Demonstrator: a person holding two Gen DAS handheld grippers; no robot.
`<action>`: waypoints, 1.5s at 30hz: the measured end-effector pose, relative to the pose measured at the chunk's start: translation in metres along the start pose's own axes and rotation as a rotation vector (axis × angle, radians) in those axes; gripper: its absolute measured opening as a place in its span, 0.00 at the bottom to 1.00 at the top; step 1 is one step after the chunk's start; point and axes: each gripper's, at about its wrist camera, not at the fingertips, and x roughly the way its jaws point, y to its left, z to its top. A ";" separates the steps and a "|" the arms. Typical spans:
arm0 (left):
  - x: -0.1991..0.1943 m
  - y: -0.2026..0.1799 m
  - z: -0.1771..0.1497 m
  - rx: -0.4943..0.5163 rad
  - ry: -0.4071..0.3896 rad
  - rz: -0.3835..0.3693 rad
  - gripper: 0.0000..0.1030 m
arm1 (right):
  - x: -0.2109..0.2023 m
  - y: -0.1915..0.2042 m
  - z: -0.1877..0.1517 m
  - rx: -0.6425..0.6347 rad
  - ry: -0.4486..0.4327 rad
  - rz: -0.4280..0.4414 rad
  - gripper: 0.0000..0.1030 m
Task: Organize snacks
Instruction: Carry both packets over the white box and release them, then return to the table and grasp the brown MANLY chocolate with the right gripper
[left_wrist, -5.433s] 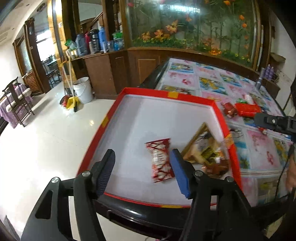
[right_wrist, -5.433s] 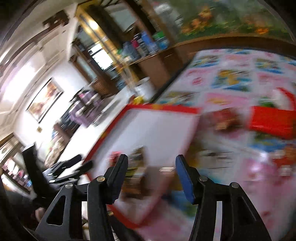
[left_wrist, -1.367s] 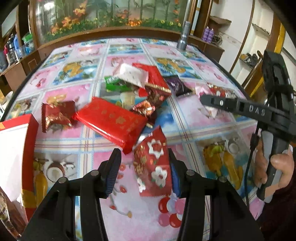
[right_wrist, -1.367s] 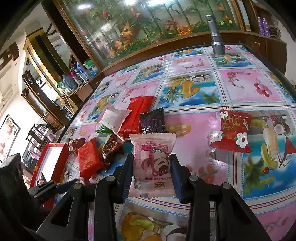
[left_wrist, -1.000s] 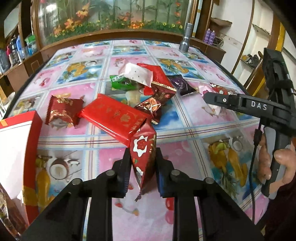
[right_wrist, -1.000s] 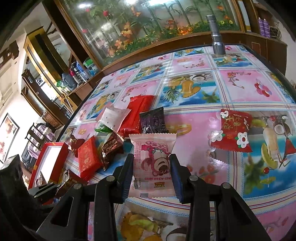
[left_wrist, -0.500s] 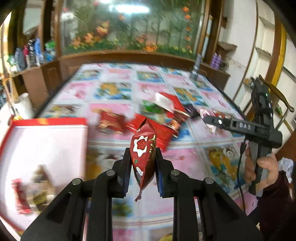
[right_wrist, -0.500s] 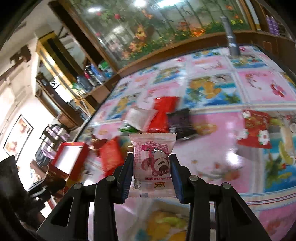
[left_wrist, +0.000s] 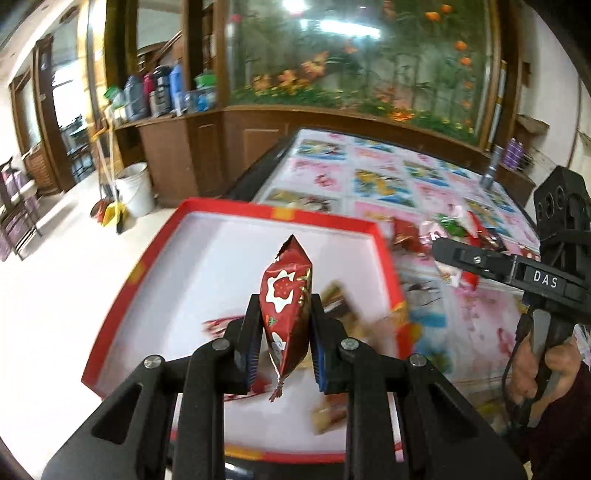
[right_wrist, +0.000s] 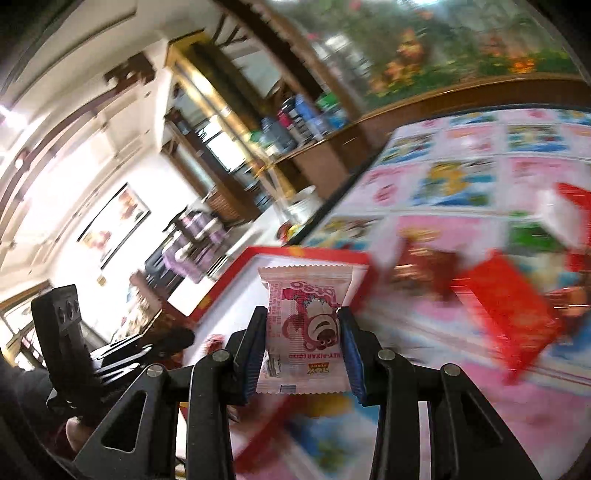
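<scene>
My left gripper (left_wrist: 283, 332) is shut on a red snack packet with white flowers (left_wrist: 286, 295) and holds it above the red-rimmed white tray (left_wrist: 184, 266). Blurred snacks (left_wrist: 336, 306) lie in the tray under it. My right gripper (right_wrist: 303, 343) is shut on a pink bear snack packet (right_wrist: 308, 328) and holds it above the table, near the tray's corner (right_wrist: 314, 256). The right gripper also shows in the left wrist view (left_wrist: 480, 264), right of the tray. A pile of snacks (left_wrist: 454, 229) lies on the patterned tablecloth.
A large red packet (right_wrist: 509, 310) and a dark red one (right_wrist: 424, 273) lie on the table (right_wrist: 461, 181) right of the tray. The tray sits at the table's left edge, with the floor and a white bucket (left_wrist: 135, 188) beyond. An aquarium cabinet stands behind.
Both grippers have swung left with their packets. The left one now holds the red packet over the tray; the right one has come close to the tray's corner.
</scene>
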 end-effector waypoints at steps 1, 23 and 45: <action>0.002 0.007 -0.003 -0.010 0.009 0.011 0.20 | 0.010 0.008 -0.001 -0.010 0.015 0.007 0.37; -0.007 0.041 -0.008 -0.048 -0.020 0.114 0.53 | 0.046 0.045 0.004 -0.037 -0.065 -0.011 0.65; 0.093 -0.129 0.085 0.343 0.136 -0.109 0.66 | -0.095 -0.169 0.018 0.411 -0.088 -0.413 0.60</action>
